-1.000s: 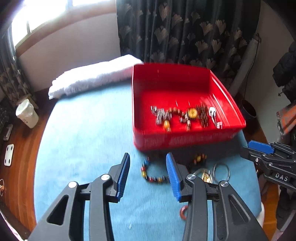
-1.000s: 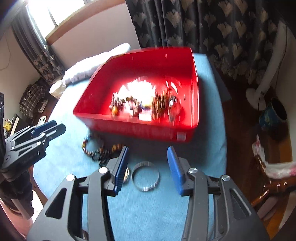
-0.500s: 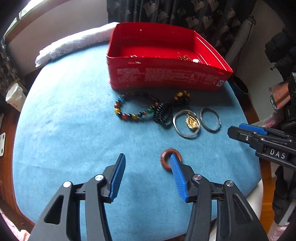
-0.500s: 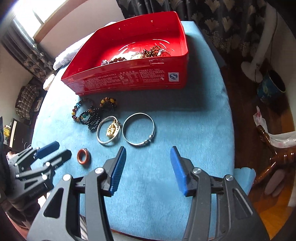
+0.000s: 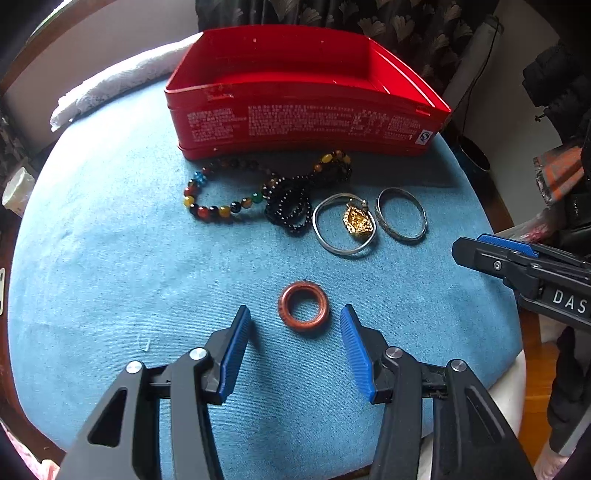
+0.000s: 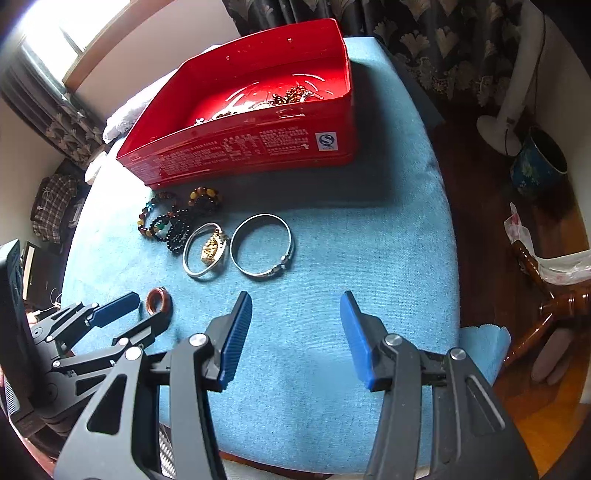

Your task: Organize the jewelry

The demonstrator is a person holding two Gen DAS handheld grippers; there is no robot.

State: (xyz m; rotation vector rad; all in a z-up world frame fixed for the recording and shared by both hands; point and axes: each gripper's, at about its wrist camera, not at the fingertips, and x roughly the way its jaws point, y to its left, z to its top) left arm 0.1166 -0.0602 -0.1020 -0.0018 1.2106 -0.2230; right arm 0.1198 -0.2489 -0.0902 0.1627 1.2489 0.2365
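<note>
A red tin box (image 5: 306, 122) stands at the back of a blue round table (image 5: 110, 258); several pieces of jewelry lie inside it (image 6: 280, 99). In front of it lie a coloured bead bracelet (image 5: 218, 199), a black bead bracelet (image 5: 291, 210), a silver bangle with a gold pendant (image 5: 345, 225) and a second silver bangle (image 5: 400, 214). A red-brown ring (image 5: 303, 308) lies just ahead of my open, empty left gripper (image 5: 295, 325), roughly between its fingertips. My right gripper (image 6: 295, 314) is open and empty, near the second bangle (image 6: 262, 243).
A white folded towel (image 5: 122, 81) lies at the table's back left. Dark patterned curtains (image 5: 369, 18) hang behind. A fan stand (image 6: 506, 122) and a blue pot (image 6: 539, 162) are on the wooden floor to the right.
Both grippers have pulled back from the box toward the table's near edge and dropped lower. The left one has shifted so the red-brown ring now lies between its fingertips.
</note>
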